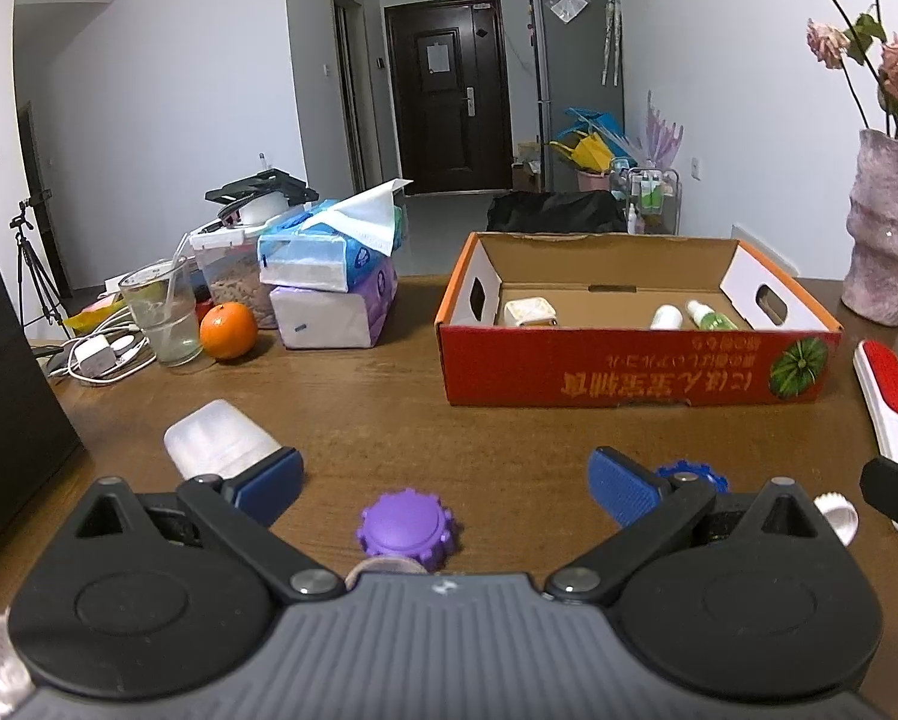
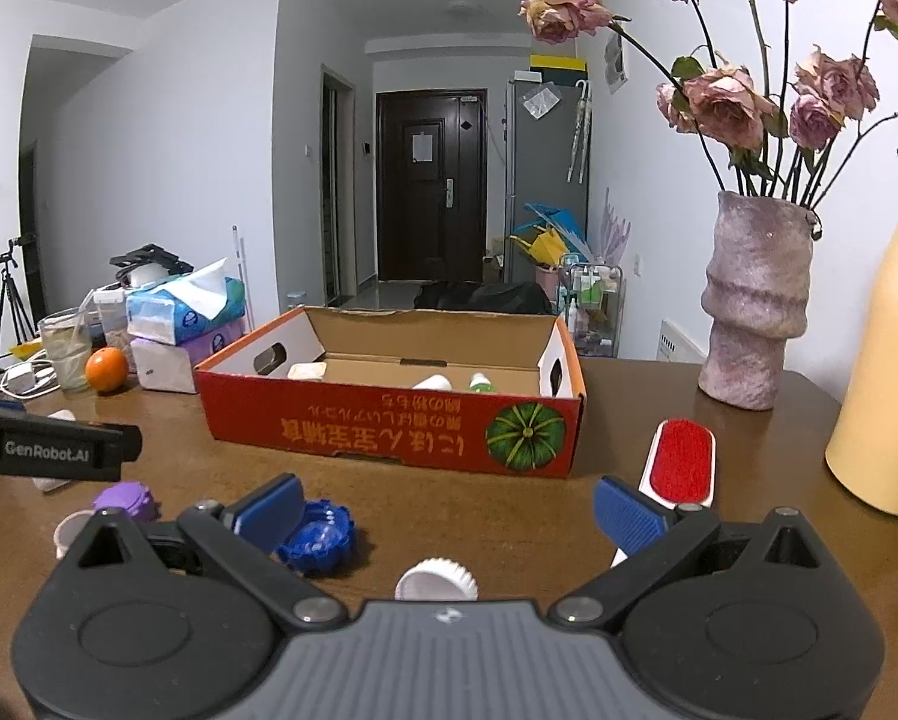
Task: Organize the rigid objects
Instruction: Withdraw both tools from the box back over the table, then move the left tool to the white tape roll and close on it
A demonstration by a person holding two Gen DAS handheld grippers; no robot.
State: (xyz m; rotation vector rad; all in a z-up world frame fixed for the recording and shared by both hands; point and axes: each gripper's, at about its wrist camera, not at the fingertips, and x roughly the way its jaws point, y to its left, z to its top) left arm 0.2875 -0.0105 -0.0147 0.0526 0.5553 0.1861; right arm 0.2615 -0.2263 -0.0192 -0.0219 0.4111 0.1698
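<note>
Hovering low over a brown wooden table (image 1: 389,396), the left gripper (image 1: 446,480) has its blue-padded fingers spread wide and grips nothing. A purple ridged cap (image 1: 409,531) sits on the table between them, close to the gripper body. A frosted white cap (image 1: 218,441) lies at ten o'clock from it, just behind the left finger, and a blue ridged cap (image 1: 692,474) peeks out behind the right finger.

The right gripper (image 2: 449,507) is likewise spread open and empty. A white ridged cap (image 2: 436,581) rests between its fingers, near the body. The blue ridged cap (image 2: 318,537) lies at ten o'clock from the white one, just beside the left finger. A lint brush (image 2: 680,461) with a red pad and white handle lies at two o'clock, running behind the right finger. At nine o'clock the other gripper's black side reads "GenRobot.AI".

Straight ahead at twelve o'clock stands an open red cardboard box (image 2: 389,438), printed with a green pumpkin picture and upside-down yellow characters too warped to read. Inside are a small cream container (image 1: 530,312), a white bottle (image 1: 667,318) and a green bottle (image 1: 710,317).

An orange (image 1: 228,330), a drinking glass (image 1: 161,318) and stacked tissue packs (image 1: 335,288) sit at the table's far left; a vase of dried roses (image 2: 752,300) and a tall yellow bottle (image 2: 887,360) stand at the right.
</note>
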